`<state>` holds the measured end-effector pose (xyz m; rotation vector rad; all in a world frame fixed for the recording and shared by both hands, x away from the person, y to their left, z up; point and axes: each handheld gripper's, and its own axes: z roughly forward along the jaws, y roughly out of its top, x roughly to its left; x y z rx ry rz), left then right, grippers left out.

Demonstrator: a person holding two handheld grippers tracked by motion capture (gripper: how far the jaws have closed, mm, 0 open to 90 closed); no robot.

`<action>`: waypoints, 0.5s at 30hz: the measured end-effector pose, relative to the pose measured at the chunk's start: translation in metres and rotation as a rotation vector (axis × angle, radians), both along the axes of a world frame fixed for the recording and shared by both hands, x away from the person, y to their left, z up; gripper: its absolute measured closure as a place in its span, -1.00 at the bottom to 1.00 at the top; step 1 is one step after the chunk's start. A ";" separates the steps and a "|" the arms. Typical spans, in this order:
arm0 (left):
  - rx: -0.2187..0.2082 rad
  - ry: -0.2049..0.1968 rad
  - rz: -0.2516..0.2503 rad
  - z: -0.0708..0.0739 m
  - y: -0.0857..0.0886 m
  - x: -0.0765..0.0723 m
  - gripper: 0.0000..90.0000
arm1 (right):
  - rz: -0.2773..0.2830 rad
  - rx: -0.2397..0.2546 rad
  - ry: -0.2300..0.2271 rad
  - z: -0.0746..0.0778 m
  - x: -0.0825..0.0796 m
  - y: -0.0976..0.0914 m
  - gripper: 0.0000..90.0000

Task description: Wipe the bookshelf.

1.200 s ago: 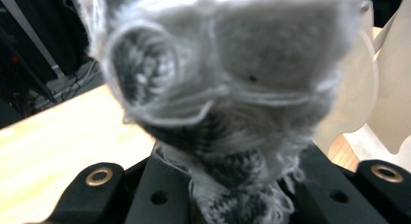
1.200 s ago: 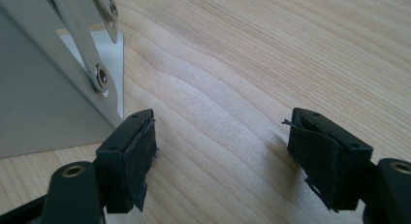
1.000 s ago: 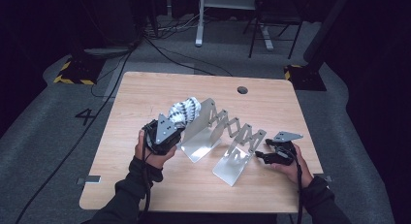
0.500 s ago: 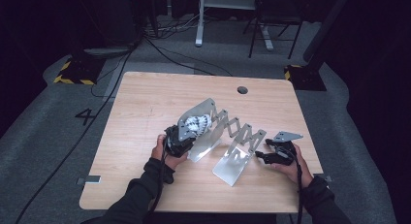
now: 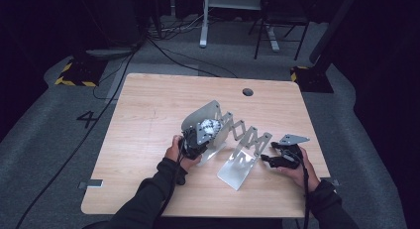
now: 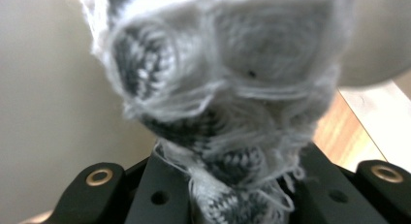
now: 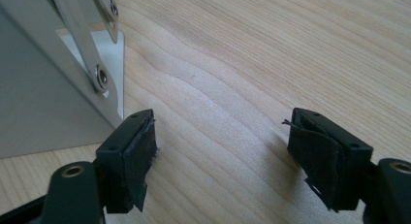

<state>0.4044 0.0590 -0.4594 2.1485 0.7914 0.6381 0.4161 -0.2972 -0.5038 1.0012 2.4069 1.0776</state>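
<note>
Holding a bunched grey-and-white knitted sock [image 6: 218, 103] in your left tongs [image 5: 194, 143], jaws clamped tight on its lower end, you have it up against the near panel [image 5: 202, 119] of the folding metal rack [image 5: 237, 140], which stands on the counter [image 5: 148, 115] with its scissor links stretched between two plates. In the left gripper view the knit rises straight out of the jaws with the pale metal close behind it, so the step in hand looks like placing the sock into or against that rack. Your right tongs [image 7: 223, 151] rest low on the wood just beside the rack's other plate [image 5: 237, 167], jaws standing wide with nothing between them. Next, I'd judge, you need to settle the sock where it belongs before letting go; a loose knit like this may snag on the pads, so open slowly. The right tongs are well placed to steady the plate if the rack slides. Beyond the counter lie cables and a chair on the floor.
</note>
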 end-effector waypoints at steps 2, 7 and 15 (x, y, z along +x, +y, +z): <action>-0.028 -0.018 0.013 0.007 0.001 0.001 0.73 | -0.003 0.001 0.000 0.000 0.000 0.000 -0.42; -0.043 -0.079 0.026 0.027 0.001 -0.002 0.73 | -0.005 0.000 -0.001 0.000 0.000 0.000 -0.42; -0.079 -0.096 0.048 0.041 -0.003 0.006 0.72 | -0.003 -0.001 0.000 0.000 0.000 0.000 -0.42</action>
